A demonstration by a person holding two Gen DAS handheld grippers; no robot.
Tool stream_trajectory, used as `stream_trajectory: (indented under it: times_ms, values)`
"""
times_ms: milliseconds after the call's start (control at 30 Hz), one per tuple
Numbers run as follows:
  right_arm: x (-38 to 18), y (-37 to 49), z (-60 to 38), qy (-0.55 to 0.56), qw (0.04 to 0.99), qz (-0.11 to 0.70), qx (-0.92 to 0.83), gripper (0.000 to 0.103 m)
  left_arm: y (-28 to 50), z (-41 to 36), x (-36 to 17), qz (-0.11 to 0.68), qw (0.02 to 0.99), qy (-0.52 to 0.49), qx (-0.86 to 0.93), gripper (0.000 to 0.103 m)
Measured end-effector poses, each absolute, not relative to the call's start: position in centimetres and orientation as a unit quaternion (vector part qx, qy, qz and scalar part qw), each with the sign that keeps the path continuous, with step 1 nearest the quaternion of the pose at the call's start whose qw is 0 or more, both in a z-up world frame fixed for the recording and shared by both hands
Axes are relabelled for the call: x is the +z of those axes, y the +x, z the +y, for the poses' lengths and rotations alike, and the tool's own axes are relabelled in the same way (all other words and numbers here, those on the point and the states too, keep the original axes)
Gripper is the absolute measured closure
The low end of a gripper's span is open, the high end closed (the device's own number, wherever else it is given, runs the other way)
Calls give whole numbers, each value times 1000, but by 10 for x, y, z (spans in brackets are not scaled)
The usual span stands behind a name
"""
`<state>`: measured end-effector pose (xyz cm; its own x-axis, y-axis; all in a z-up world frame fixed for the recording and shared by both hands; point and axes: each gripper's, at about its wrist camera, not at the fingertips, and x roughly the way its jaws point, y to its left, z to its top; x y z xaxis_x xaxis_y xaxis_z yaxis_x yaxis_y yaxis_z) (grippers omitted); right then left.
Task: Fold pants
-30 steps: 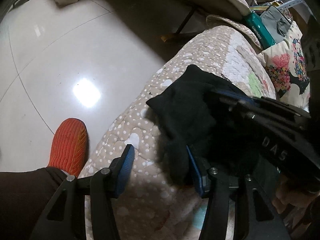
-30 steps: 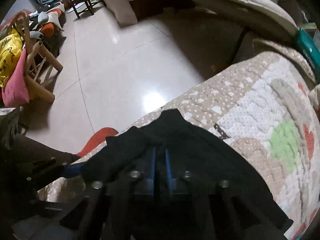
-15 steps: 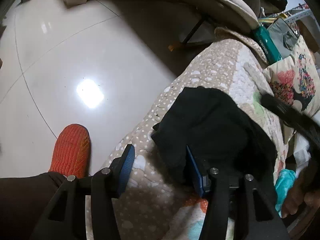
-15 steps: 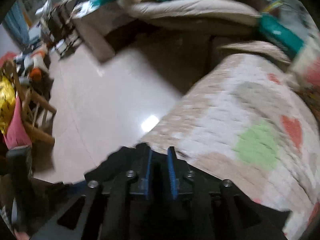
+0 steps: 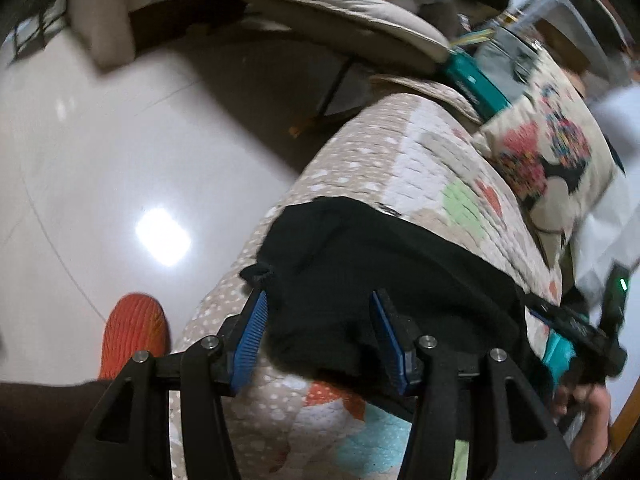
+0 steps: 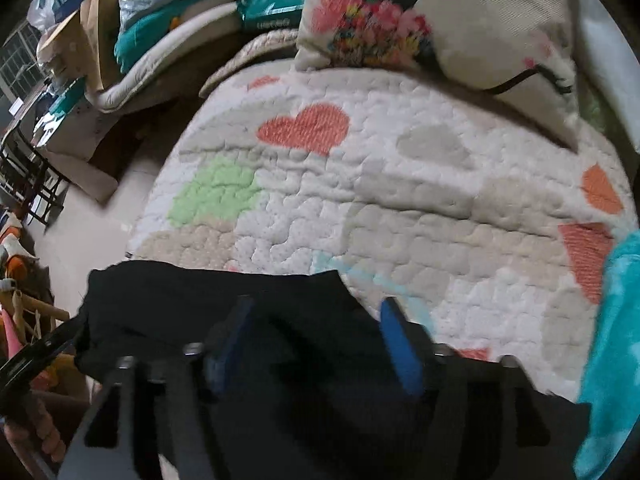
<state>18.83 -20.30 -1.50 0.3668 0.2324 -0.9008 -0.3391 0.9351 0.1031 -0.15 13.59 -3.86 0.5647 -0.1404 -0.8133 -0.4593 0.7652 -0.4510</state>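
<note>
The black pants [image 5: 380,264] lie folded near the front edge of a quilt [image 5: 400,152] with hearts and dots. My left gripper [image 5: 320,320] hovers open over their near left corner; the blue pads stand apart and the cloth lies below them. In the right wrist view the pants [image 6: 240,292] fill the lower left. My right gripper [image 6: 316,320] is above them and its jaws are opening, with the cloth under them and not pinched. The right gripper [image 5: 576,328] also shows at the right edge of the left wrist view, held by a hand [image 5: 592,412].
A floral pillow [image 6: 420,12] rests at the quilt's far end, and a teal blanket [image 6: 612,352] lies at its right. The glossy tiled floor [image 5: 120,140] drops off on the left, with an orange slipper [image 5: 132,332] on it. A padded lounger [image 5: 340,4] and clutter stand beyond.
The right gripper went from shut on the pants to apart and swung right across the quilt. The left gripper rose a little. The pants now lie flatter, folded over.
</note>
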Motion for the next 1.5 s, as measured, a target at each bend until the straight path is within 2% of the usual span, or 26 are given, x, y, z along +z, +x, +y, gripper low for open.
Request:
stream_trajectory:
  times_ms: [67,100,133,233,267,400,500,600,633,667,733,867,967,1200,1233,1267,1300,1367,1433,1467,1500]
  values:
    - [-31,195,-195,-39,816,546,183,35,1,130,-36,455,829,-314,89,51]
    - [-37,200,-190,-32,806,560,189,70,2,128,-36,455,830,-309,88,51]
    - [-42,203,-187,-43,803,566,181,87,2,127,-36,455,832,-305,87,51]
    - [-43,211,-180,-74,813,555,163,92,7,126,-38,458,831,-302,87,51]
    - [-42,217,-181,-74,817,552,152,102,9,125,-40,460,830,-302,88,51]
    - [-33,239,-187,-101,842,526,65,101,14,120,-43,468,832,-284,93,51]
    - [-18,235,-197,-77,849,519,68,101,15,125,-44,470,830,-284,100,51]
    - [5,212,-209,-65,856,505,87,92,14,137,-50,476,815,-315,102,51]
    - [11,204,-213,-67,858,501,91,82,12,140,-52,478,809,-326,102,51]
    - [15,195,-216,-69,859,498,95,68,11,143,-55,480,803,-338,102,51]
    - [24,175,-221,-76,858,496,107,54,7,148,-59,481,797,-352,102,51]
    - [44,135,-247,-58,859,493,127,52,-2,158,-63,478,788,-371,112,51]
    - [49,107,-291,-1,863,492,115,51,-5,164,-66,478,778,-390,115,51]
    - [-7,82,-380,158,817,550,67,51,-4,150,-56,469,798,-366,98,51]
    - [-11,86,-387,143,823,548,29,63,-6,151,-55,467,800,-363,99,51]
    - [-14,89,-394,141,825,548,7,80,-8,153,-54,465,802,-361,101,51]
    - [-18,91,-402,157,819,552,-10,84,-11,157,-53,463,802,-364,103,51]
    - [-18,89,-403,174,818,548,-21,83,-17,168,-56,460,795,-379,111,51]
    - [-6,82,-386,138,833,535,-35,80,-24,180,-63,463,782,-402,117,51]
    - [0,79,-376,115,842,526,-40,71,-26,183,-67,465,775,-411,117,51]
    - [11,76,-358,88,854,512,-31,67,-28,187,-74,471,764,-426,118,51]
